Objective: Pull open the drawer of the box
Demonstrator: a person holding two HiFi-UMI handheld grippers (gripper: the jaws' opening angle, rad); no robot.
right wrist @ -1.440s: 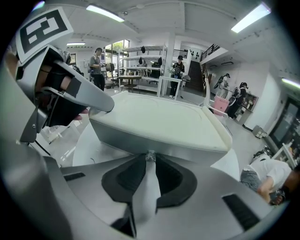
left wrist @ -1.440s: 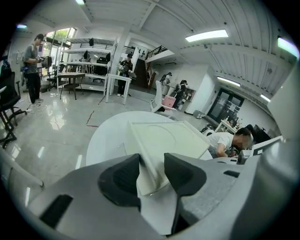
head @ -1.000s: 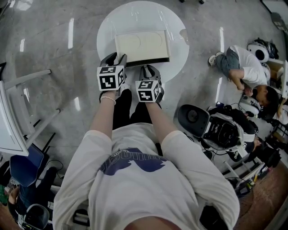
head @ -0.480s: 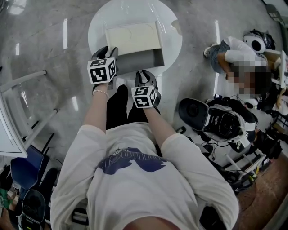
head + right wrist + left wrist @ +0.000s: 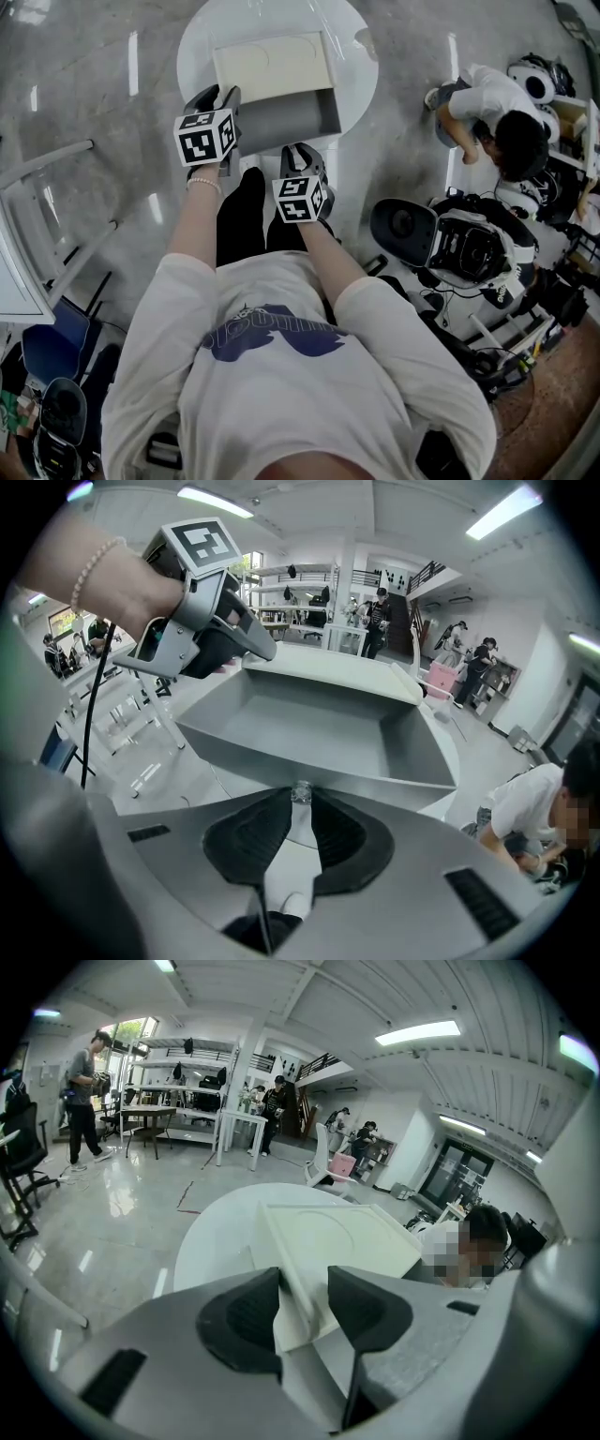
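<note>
Drawer [image 5: 281, 120] slid further out; right gripper [image 5: 300, 801] narrowly pinches knob [image 5: 300, 790]; left gripper [image 5: 305, 1286], wide, clamps box [image 5: 337, 1232] edge.

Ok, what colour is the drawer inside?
Plain grey drawer, clearest in the right gripper view.

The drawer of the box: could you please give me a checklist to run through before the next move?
1. Right gripper shut on the drawer's knob: ok.
2. Left gripper clamped on the box edge to steady it: ok.
3. Drawer pulled out of the box: ok, it stands wide open with nothing visible inside.
4. Box resting flat on the round table: ok.
5. Travel left before the drawer leaves the box: cannot tell.
</note>
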